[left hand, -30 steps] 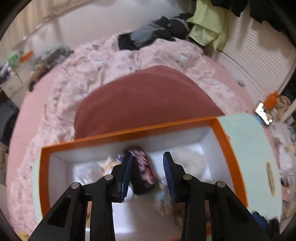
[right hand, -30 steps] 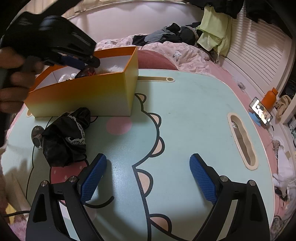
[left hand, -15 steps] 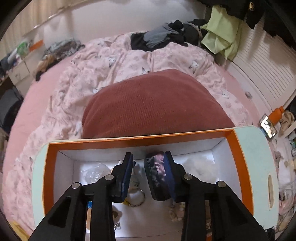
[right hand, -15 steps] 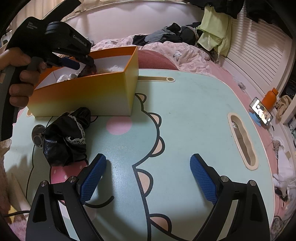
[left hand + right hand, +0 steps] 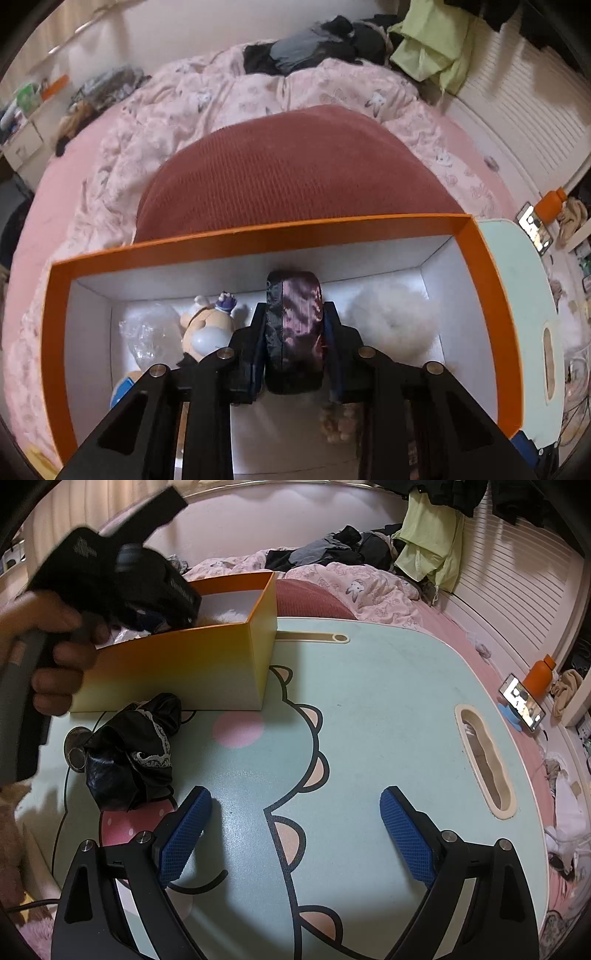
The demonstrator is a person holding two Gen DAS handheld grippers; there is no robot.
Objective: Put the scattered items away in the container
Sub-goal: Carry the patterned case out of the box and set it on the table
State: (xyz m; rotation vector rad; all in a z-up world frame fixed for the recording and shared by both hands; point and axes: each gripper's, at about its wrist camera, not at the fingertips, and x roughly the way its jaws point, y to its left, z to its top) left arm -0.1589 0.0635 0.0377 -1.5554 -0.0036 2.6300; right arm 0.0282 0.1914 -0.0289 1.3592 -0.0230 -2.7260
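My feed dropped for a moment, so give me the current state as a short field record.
left gripper: inside the orange cardboard box, jaws closing with the dark purple patterned pouch between them
right gripper: open, empty, above the mint cartoon-print table
already in box: white fluffy pom-pom, small cartoon figurine
outside box: crumpled black lace-trimmed cloth

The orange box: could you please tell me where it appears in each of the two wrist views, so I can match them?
Left wrist view: the orange box fills the lower half, seen from above, open and white inside.
Right wrist view: it stands upper left on the table, seen from the side, partly behind the hand.
Shared landmark: the dark red cushion just behind the box.
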